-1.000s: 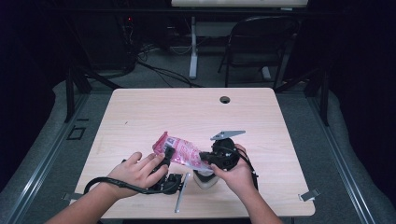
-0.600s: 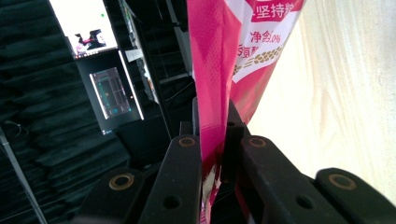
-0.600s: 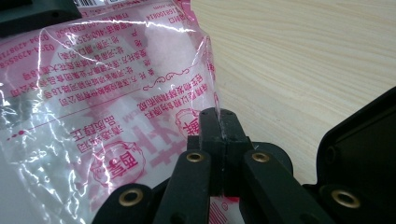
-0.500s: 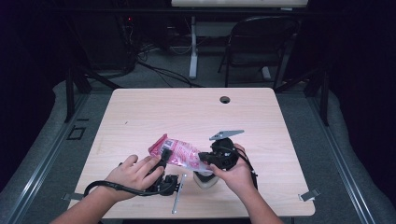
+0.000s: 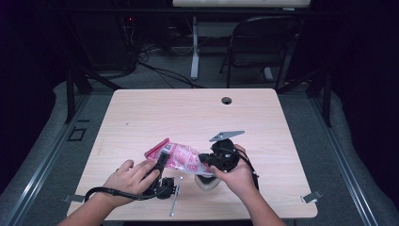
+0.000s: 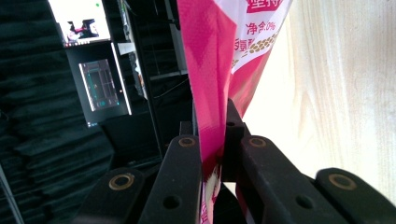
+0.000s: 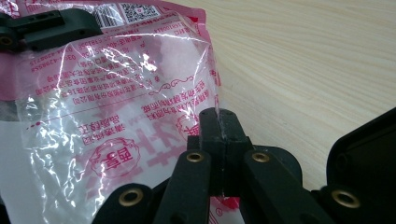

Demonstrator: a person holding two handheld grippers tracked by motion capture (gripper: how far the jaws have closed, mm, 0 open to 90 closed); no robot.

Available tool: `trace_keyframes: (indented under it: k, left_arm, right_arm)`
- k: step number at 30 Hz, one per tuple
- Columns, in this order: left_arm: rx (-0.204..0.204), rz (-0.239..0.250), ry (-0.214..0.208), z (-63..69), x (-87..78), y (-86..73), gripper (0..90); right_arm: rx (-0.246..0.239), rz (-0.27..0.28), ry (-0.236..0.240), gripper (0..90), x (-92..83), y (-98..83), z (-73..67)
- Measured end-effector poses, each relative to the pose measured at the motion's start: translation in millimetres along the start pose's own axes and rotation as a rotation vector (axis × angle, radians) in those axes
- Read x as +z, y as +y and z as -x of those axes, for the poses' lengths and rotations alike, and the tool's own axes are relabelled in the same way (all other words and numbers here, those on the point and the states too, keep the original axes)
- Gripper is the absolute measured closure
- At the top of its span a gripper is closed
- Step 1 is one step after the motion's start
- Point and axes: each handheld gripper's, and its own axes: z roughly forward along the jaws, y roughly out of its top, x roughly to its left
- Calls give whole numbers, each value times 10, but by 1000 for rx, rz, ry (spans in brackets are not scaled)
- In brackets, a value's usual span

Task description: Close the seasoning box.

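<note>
Pink and clear snack bag (image 5: 181,157) stretched just above the near part of the wooden surface (image 5: 188,113), well this side of the cable hole (image 5: 227,100). Left gripper (image 5: 162,159) clamped tight on the bag's pink end (image 6: 210,93), right gripper (image 5: 207,160) pinched shut on the clear printed end (image 7: 116,102). Small beige thing (image 5: 207,182) just beneath the bag, too hidden to tell what.

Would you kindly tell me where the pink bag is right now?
In the high view the pink bag sits near the table's front edge, held between the left tongs and the right tongs.
</note>
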Motion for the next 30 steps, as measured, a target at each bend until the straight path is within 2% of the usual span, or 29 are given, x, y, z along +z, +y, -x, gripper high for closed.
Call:
trace_keyframes:
  k: [2,6,9,13,14,15,17,19,27,30]
  left_arm:
    - [-34,7,-3,15,7,-13,893]
    - [-64,13,4,61,14,-30,893]
    - [-61,16,6,91,15,-38,893]
    - [-90,31,23,139,33,-60,892]
    - [-105,31,26,151,35,-64,892]
    - [-116,21,8,155,31,-63,893]
    - [-143,23,17,176,40,-68,892]
    - [-188,26,12,206,56,-86,892]
    - [-253,29,0,264,62,-113,892]
    - [-296,35,1,286,68,-128,892]
  right_arm:
    - [-6,6,2,900,3,5,-4]
    - [-9,7,5,900,-9,21,-11]
    - [-9,0,14,900,-13,26,-8]
    - [-7,-1,26,900,-18,30,-4]
    - [-6,1,29,900,-19,31,-3]
    - [-8,3,31,900,-20,32,-3]
    - [-7,2,34,900,-24,35,-2]
    - [-7,2,37,900,-27,36,-2]
    - [-19,-9,45,900,-26,50,-30]
    - [-23,-19,54,900,-30,67,-34]
